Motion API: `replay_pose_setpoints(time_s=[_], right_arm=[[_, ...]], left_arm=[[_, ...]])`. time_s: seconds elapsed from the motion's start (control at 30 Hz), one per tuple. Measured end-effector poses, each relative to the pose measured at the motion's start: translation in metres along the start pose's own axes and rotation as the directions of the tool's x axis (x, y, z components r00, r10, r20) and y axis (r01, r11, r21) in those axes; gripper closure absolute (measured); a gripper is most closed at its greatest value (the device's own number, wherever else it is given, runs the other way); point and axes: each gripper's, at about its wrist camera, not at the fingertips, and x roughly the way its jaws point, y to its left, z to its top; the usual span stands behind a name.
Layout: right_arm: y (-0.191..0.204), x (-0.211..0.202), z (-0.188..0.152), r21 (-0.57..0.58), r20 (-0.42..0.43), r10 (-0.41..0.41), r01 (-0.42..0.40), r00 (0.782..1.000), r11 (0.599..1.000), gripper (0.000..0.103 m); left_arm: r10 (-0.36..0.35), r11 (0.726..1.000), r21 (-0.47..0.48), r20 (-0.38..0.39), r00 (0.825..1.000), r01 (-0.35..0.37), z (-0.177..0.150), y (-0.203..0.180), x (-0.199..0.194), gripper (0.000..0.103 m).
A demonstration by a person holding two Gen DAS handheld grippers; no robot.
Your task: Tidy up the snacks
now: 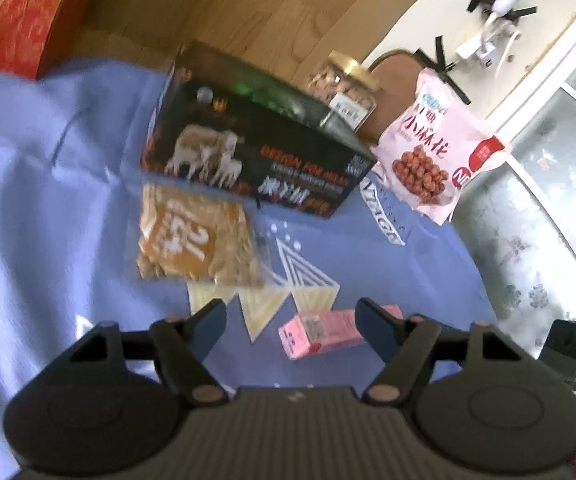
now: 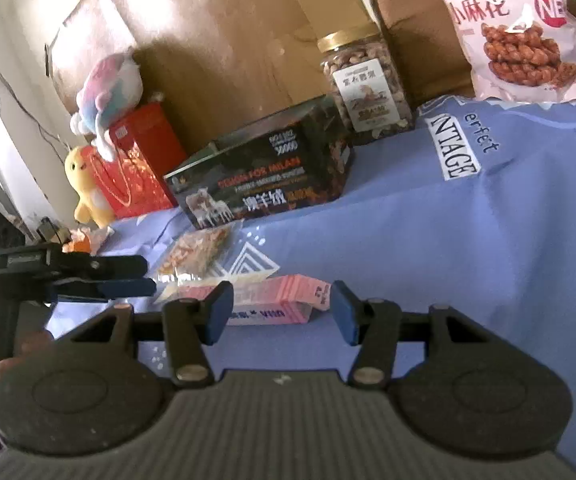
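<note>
A pink carton [image 1: 324, 330] [image 2: 272, 300] lies flat on the blue cloth [image 1: 68, 200] [image 2: 468, 248]. My left gripper [image 1: 290, 320] is open above the cloth, its right finger over the carton's end. My right gripper [image 2: 282, 312] is open with the carton lying just beyond and between its fingers. A clear bag of orange-labelled snacks [image 1: 196, 240] [image 2: 198, 252] lies in front of a black box with sheep printed on it [image 1: 256, 148] [image 2: 264, 172]. A nut jar with a gold lid [image 1: 344, 88] [image 2: 364, 84] and a pink twist-snack bag [image 1: 436, 148] [image 2: 528, 28] stand behind.
A red gift bag [image 2: 136, 160] [image 1: 12, 12] with plush toys [image 2: 108, 92] stands at the cloth's far left. Cardboard [image 2: 216, 40] backs the box. My left gripper shows from the side in the right wrist view [image 2: 100, 276]. A patterned glass table edge [image 1: 528, 248] lies right.
</note>
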Motion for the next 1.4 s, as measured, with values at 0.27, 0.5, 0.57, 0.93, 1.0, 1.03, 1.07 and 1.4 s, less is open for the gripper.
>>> replay_pose_setpoints(time_s=[0.27, 0.5, 0.57, 0.93, 1.0, 1.03, 1.07, 1.4], right_arm=[[0.032, 0.022, -0.011, -0.195, -0.039, -0.046, 0.037, 0.998, 0.98, 0.046], [0.042, 0.029, -0.016, -0.229, -0.063, -0.062, 0.046, 0.996, 0.972, 0.046], [0.044, 0.031, -0.013, -0.23, -0.073, -0.06, 0.041, 0.996, 0.972, 0.046], [0.087, 0.055, -0.013, -0.381, -0.107, -0.034, -0.009, 0.994, 0.925, 0.045], [0.088, 0.061, -0.017, -0.391, -0.12, -0.039, -0.011, 0.992, 0.92, 0.045], [0.086, 0.063, -0.019, -0.383, -0.132, -0.036, -0.018, 0.991, 0.924, 0.045], [0.086, 0.061, -0.021, -0.386, -0.114, -0.031, -0.015, 0.993, 0.922, 0.044], [0.09, 0.056, -0.011, -0.386, -0.077, -0.02, -0.011, 0.997, 0.922, 0.044]], left_arm=[[0.002, 1.0, 0.015, -0.027, 1.0, -0.002, -0.011, -0.007, 0.008, 0.042], [0.003, 1.0, 0.018, -0.017, 1.0, -0.002, -0.014, -0.004, 0.004, 0.05], [0.005, 1.0, 0.02, -0.014, 1.0, -0.005, -0.014, -0.004, 0.001, 0.051], [0.058, 0.996, 0.057, 0.087, 0.995, -0.063, -0.02, 0.012, -0.04, 0.047], [0.06, 0.998, 0.031, 0.077, 0.995, -0.063, -0.02, 0.02, -0.038, 0.046], [0.064, 0.998, 0.024, 0.073, 0.995, -0.066, -0.021, 0.023, -0.036, 0.042], [0.062, 0.998, 0.021, 0.073, 0.995, -0.064, -0.023, 0.026, -0.035, 0.041], [0.027, 0.999, 0.026, 0.131, 0.991, -0.031, -0.023, 0.029, -0.04, 0.016]])
